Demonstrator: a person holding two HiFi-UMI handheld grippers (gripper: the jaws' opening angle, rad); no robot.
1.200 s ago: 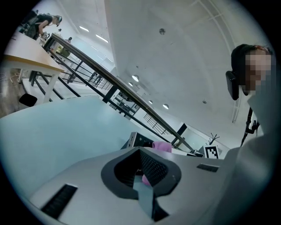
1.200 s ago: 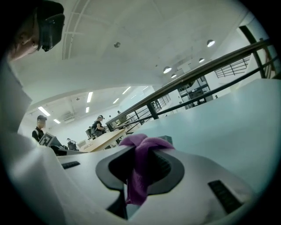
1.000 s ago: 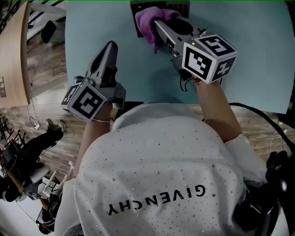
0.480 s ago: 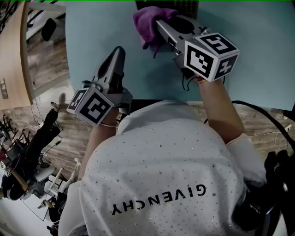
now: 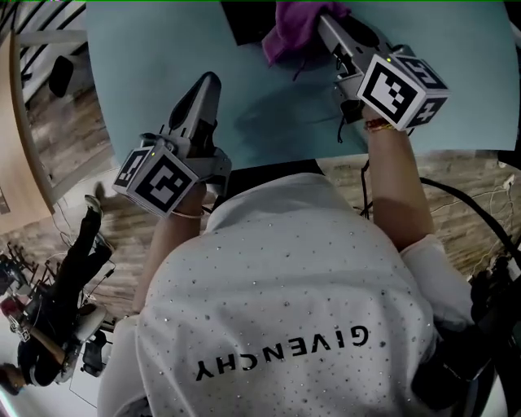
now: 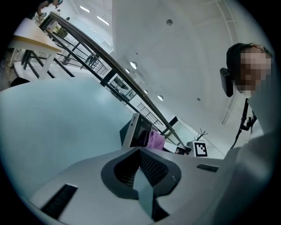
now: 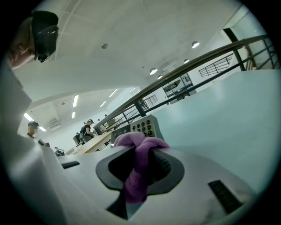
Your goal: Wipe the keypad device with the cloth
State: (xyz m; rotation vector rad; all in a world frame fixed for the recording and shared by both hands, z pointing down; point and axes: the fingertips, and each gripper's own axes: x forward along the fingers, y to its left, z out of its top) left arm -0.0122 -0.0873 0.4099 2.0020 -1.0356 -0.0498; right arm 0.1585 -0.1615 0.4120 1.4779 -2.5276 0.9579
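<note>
The dark keypad device lies at the far edge of the light blue table. In the right gripper view its keypad device shows round buttons just beyond the jaws. My right gripper is shut on the purple cloth, which bunches at the device's right side. The cloth fills the gap between the jaws of the right gripper. My left gripper hovers shut and holding nothing over bare table, nearer than the device and to its left. From the left gripper, the device and cloth sit ahead.
The table's near edge runs just in front of the person's white shirt. Wood floor lies to the left. Black cables trail at the right, and dark equipment stands at the lower left.
The right gripper has carried the cloth rightward across the device, toward its right side. The left gripper has stayed over the near table. The head view has shifted.
</note>
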